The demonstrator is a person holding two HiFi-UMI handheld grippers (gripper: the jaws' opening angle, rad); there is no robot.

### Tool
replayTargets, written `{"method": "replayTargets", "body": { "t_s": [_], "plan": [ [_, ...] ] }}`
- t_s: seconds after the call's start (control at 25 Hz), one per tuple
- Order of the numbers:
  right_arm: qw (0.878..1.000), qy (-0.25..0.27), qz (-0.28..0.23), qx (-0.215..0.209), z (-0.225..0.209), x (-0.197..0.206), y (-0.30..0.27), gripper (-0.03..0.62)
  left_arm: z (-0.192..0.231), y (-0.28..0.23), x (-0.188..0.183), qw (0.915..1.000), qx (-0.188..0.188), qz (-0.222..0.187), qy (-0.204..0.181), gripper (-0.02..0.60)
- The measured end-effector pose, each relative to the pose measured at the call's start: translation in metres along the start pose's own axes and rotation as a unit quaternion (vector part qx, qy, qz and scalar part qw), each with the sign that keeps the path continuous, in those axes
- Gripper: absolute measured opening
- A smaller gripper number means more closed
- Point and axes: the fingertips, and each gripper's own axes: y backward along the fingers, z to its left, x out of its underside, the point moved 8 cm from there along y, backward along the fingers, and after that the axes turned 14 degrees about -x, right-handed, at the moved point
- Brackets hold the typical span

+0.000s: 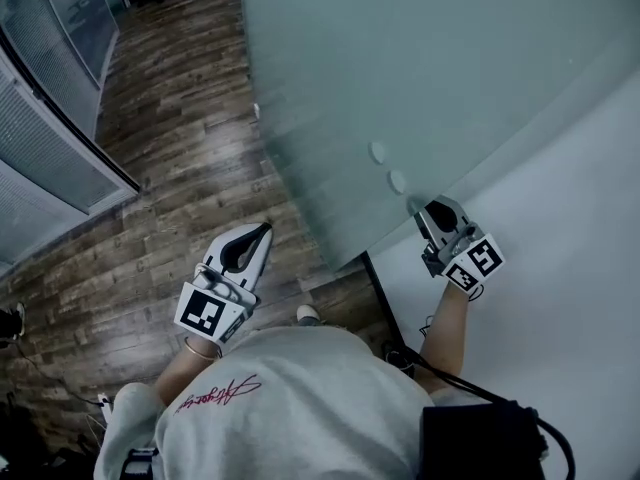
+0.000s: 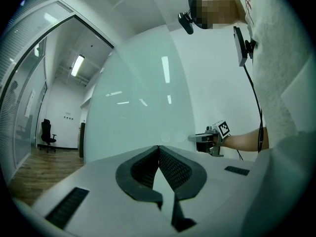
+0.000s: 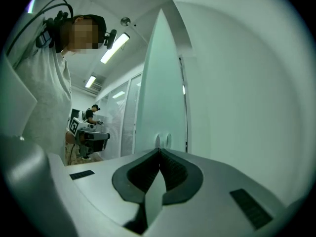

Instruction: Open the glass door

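The frosted glass door (image 1: pixel 420 58) stands partly swung, its free edge toward the white wall (image 1: pixel 560 268). Two round fittings (image 1: pixel 378 152) sit on the glass close to that edge. My right gripper (image 1: pixel 425 208) is level at the edge, just below the fittings, jaws shut tip to tip. In the right gripper view the tips (image 3: pixel 159 149) meet with nothing between them, and the door edge (image 3: pixel 160 83) rises straight ahead. My left gripper (image 1: pixel 266 228) hangs free over the wooden floor, left of the door, also shut and holding nothing (image 2: pixel 159 147).
Wooden floor (image 1: pixel 180 168) runs left of the door. A glass partition with blinds (image 1: pixel 50 158) lines the far left. A dark frame strip (image 1: pixel 385 298) lies at the door's foot. An office chair (image 2: pixel 47 132) stands far off, and a person (image 3: pixel 91 113) is in the background.
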Motion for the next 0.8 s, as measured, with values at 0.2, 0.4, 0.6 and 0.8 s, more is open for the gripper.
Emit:
{"method": "replayTargets", "body": {
  "t_s": [0.2, 0.4, 0.6, 0.8],
  "plan": [
    [0.997, -0.022, -0.063, 0.044, 0.039, -0.002, 0.023, 0.018, 0.003, 0.007, -0.007, 0.9996, 0.028, -0.006, -0.001, 0.012],
    [0.994, -0.003, -0.076, 0.081, 0.088, -0.009, 0.017, 0.018, 0.011, 0.023, -0.010, 0.9983, 0.055, -0.019, 0.003, 0.012],
    [0.994, 0.011, -0.064, 0.090, 0.127, -0.015, -0.009, 0.018, 0.020, 0.043, -0.013, 0.9976, 0.065, -0.026, 0.001, 0.012],
    [0.994, 0.012, -0.072, 0.079, 0.161, -0.016, -0.034, 0.018, 0.030, 0.066, -0.010, 0.9974, 0.067, -0.027, 0.000, 0.012]
  ]
}}
